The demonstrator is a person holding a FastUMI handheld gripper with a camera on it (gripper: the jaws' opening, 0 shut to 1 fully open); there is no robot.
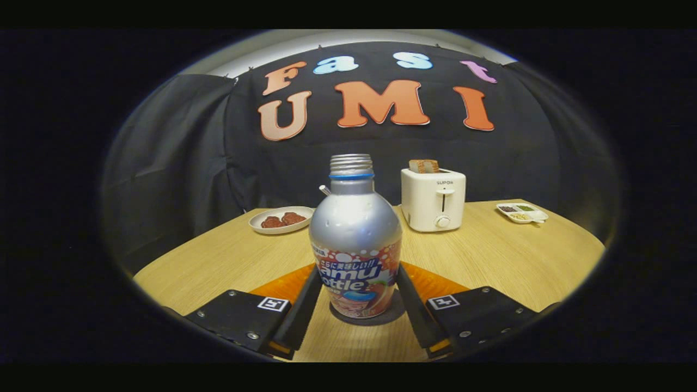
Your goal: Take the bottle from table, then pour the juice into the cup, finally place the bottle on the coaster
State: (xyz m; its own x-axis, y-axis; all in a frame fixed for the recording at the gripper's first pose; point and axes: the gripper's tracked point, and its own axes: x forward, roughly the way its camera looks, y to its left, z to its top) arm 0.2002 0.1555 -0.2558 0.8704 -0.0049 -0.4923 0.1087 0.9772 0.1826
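Silver bottle upright on dark coaster, claw fingers pressing both sides

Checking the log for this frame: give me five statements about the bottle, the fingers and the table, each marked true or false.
1. The bottle stands upright between the gripper fingers. True.
2. The bottle's cap is screwed on. False: the threaded neck is bare, with only a blue ring below it.
3. The bottle's base sits on a dark round coaster. True.
4. The toaster beyond the bottle has empty slots. False: a slice of bread sticks up from it.
5. The white plate behind the bottle holds green vegetables. False: it holds reddish-brown pieces.
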